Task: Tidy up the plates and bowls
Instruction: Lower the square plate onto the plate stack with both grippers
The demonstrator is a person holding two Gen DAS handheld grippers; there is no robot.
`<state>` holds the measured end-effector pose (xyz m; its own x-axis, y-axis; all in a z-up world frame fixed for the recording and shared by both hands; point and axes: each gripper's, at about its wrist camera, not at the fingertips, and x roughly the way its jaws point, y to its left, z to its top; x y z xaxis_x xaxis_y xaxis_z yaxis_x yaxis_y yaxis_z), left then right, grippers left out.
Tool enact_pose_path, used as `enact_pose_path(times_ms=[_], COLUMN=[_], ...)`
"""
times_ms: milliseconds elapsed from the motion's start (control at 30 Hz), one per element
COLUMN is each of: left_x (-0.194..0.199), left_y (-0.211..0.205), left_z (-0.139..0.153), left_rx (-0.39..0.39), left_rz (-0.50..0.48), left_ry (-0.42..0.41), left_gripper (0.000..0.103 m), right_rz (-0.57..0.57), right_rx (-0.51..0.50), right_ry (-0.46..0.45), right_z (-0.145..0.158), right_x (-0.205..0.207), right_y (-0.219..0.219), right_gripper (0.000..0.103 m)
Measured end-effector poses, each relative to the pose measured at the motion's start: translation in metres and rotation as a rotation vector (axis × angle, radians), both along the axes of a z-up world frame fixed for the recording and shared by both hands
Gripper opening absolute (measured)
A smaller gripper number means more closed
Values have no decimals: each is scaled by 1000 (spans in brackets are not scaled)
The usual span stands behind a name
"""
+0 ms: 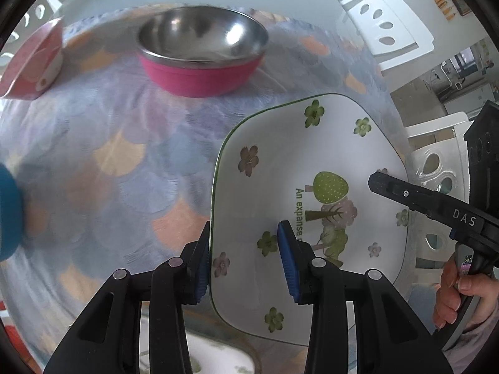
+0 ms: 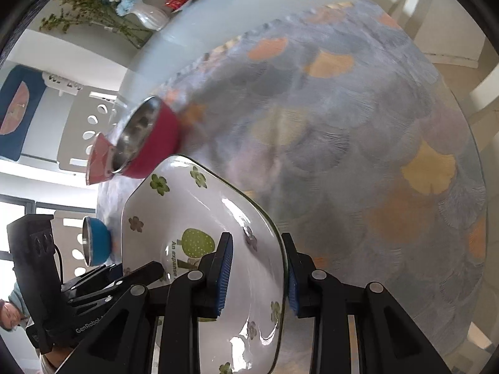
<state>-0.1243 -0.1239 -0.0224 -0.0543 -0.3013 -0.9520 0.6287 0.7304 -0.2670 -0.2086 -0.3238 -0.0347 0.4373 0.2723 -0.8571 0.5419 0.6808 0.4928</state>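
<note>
Gripping opposite edges of the square plate, both grippers hold it clear of the patterned tablecloth. All positions below are given relative to this plate.

Left of the plate, at the view's edge, is a blue bowl. Beyond the plate's far-left corner stands a pink carton. Beyond its far edge sits a pink bowl with a steel interior, upright on the cloth.

The left gripper clamps the plate's left rim: one blue pad lies outside the green edge line, the other presses on the printed face. The plate carries flower and tree motifs.

The right gripper clamps the opposite rim in the same way, one pad on the upper face and one outside the rim. A hand holds its handle. White chairs stand beyond the plate's right side.
</note>
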Motion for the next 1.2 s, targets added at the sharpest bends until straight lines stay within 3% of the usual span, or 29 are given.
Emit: enact_pose_path(times_ms=[533,733,1200], left_x=[23,28,1], left_y=[96,134,200], left_z=[25,26,-3], left_rx=[-40,-43,17], left_rz=[99,124,85], left_ry=[-1,16,45], left_gripper=[35,35,35], right_rz=[88,115,159], right_rx=[-24,17,113], right_ry=[-24,-32,35], right_z=[36,40,7], right_x=[38,43,19], right_y=[88,124,197], right_gripper=[31,31,31])
